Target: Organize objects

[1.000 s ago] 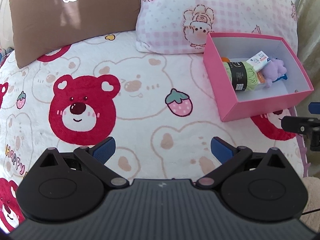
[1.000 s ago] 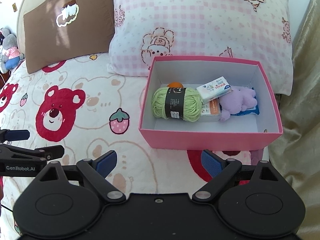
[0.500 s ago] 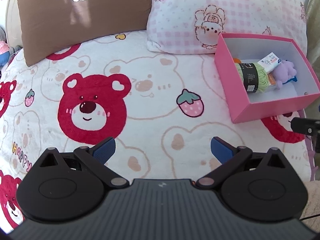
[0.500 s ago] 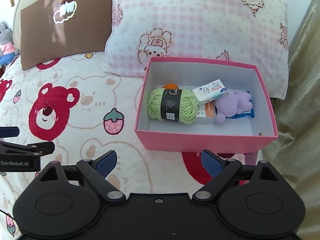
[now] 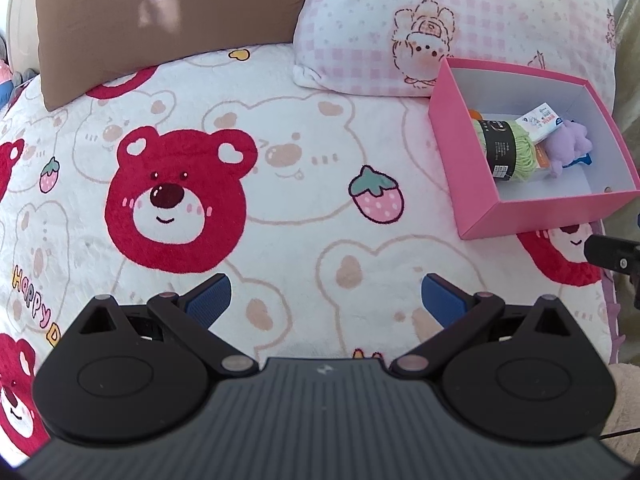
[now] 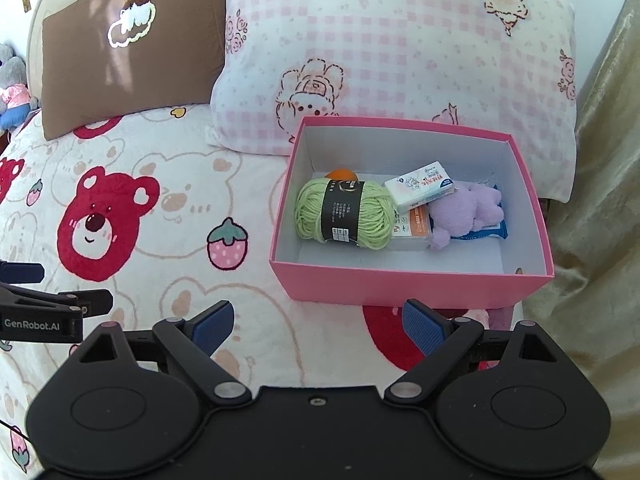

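A pink box (image 6: pixel 412 286) stands on the bed, also in the left wrist view (image 5: pixel 460 156) at the right. It holds a green yarn ball (image 6: pixel 344 214), a white tissue packet (image 6: pixel 420 188), a purple plush toy (image 6: pixel 468 214), an orange pack (image 6: pixel 416 226), a blue packet (image 6: pixel 486 234) and an orange thing (image 6: pixel 340 173) behind the yarn. My right gripper (image 6: pixel 318 326) is open and empty, just in front of the box. My left gripper (image 5: pixel 326 298) is open and empty over the blanket, left of the box.
The bear-print blanket (image 5: pixel 288 208) covers the bed. A brown pillow (image 5: pixel 160 20) and a pink checked pillow (image 6: pixel 400 40) lie at the head. A gold curtain (image 6: pixel 592 220) hangs at the right. A plush toy (image 6: pixel 12 92) sits at the far left.
Both grippers have drawn back a little from the box, still open. The contents of the box have not moved.
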Action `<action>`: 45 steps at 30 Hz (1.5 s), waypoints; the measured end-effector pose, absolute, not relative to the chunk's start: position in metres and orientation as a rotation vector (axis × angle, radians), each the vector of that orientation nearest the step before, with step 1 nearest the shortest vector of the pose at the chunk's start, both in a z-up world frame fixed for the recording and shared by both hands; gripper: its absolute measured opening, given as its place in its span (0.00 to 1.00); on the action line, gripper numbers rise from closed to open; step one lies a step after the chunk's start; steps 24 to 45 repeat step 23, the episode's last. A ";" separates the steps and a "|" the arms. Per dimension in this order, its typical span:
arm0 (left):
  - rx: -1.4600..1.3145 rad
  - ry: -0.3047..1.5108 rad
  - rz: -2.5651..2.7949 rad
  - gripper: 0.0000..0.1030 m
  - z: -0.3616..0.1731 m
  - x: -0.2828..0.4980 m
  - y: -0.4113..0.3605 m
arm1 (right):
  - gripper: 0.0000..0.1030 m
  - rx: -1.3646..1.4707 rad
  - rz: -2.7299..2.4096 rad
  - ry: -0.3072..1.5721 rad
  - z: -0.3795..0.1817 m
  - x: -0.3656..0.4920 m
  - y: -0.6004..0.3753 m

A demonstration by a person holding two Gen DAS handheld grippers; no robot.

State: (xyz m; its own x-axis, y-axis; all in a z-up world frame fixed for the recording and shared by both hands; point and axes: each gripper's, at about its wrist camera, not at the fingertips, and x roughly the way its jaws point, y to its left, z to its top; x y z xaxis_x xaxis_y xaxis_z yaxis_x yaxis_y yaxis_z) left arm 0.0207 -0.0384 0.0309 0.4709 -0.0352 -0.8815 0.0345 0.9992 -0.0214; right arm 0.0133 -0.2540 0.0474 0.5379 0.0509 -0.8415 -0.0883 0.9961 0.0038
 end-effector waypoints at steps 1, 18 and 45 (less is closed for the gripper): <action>0.004 1.079 -0.043 1.00 0.031 0.021 -0.039 | 0.91 -0.041 0.083 1.001 0.047 0.013 -0.254; -0.003 1.092 -0.076 1.00 0.030 0.019 -0.041 | 0.91 -0.035 0.078 1.007 0.043 0.011 -0.256; -0.006 1.095 -0.079 1.00 0.030 0.020 -0.040 | 0.91 -0.037 0.079 1.008 0.043 0.011 -0.257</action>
